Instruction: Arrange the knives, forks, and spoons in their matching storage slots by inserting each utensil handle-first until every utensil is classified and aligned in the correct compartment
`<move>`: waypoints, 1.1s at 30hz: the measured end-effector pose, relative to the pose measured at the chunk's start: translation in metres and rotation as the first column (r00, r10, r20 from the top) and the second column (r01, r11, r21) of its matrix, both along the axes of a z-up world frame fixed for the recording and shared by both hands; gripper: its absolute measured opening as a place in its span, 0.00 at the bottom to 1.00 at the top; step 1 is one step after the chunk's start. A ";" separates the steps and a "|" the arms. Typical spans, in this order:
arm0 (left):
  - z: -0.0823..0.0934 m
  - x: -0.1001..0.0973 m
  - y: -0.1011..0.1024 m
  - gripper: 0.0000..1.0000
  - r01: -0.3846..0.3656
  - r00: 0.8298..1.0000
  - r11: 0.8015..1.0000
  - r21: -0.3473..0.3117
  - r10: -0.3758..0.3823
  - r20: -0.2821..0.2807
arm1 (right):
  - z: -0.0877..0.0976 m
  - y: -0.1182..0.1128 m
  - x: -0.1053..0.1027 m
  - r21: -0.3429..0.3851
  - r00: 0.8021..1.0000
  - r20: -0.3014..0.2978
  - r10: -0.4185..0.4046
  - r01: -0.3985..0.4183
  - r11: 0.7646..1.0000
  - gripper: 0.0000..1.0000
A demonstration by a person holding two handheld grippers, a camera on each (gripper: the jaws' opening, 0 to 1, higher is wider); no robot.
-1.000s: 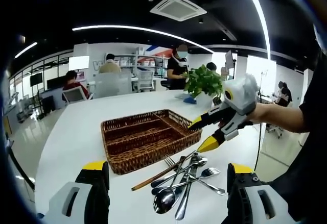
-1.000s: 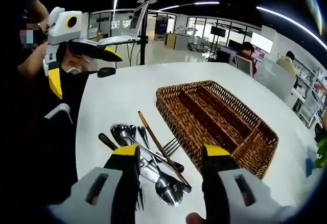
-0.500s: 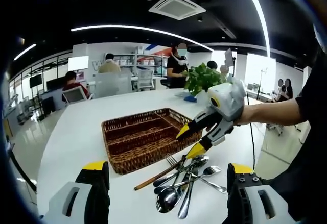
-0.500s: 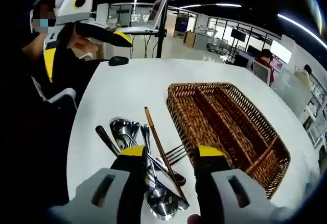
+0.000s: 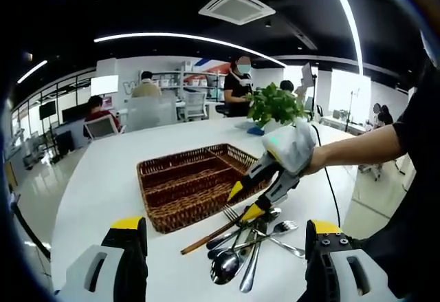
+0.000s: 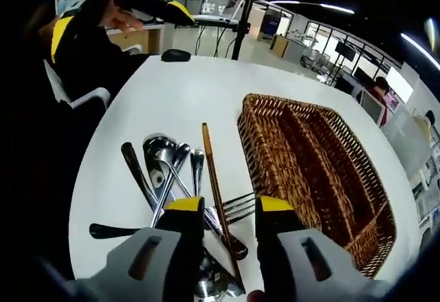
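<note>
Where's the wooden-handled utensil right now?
In the right gripper view, the wooden-handled utensil lies on the white table at the edge of the cutlery pile, next to the wicker tray, running down between the right gripper fingers.

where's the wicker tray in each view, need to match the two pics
Left gripper view: the wicker tray sits centre, beyond the utensil pile, with the right gripper reaching in over its near right corner.
Right gripper view: the wicker tray runs down the right half, right of the utensil pile.
Shared landmark: the long brown-handled utensil lying beside the tray's edge.
</note>
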State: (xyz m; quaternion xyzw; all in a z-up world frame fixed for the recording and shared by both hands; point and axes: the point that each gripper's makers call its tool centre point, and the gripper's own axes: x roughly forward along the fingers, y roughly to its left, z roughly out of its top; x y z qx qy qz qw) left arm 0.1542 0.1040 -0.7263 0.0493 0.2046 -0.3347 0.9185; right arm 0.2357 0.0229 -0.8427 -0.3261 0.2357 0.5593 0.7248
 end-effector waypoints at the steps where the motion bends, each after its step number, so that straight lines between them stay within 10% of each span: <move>1: 0.000 0.000 0.000 1.00 -0.001 1.000 1.000 0.001 0.001 -0.001 | -0.001 0.001 0.001 -0.004 1.000 -0.004 0.005 -0.005 1.000 0.27; 33: -0.005 0.000 0.000 1.00 0.001 1.000 1.000 0.006 -0.001 -0.021 | -0.031 0.021 -0.005 -0.051 0.989 -0.096 0.112 -0.117 0.992 0.04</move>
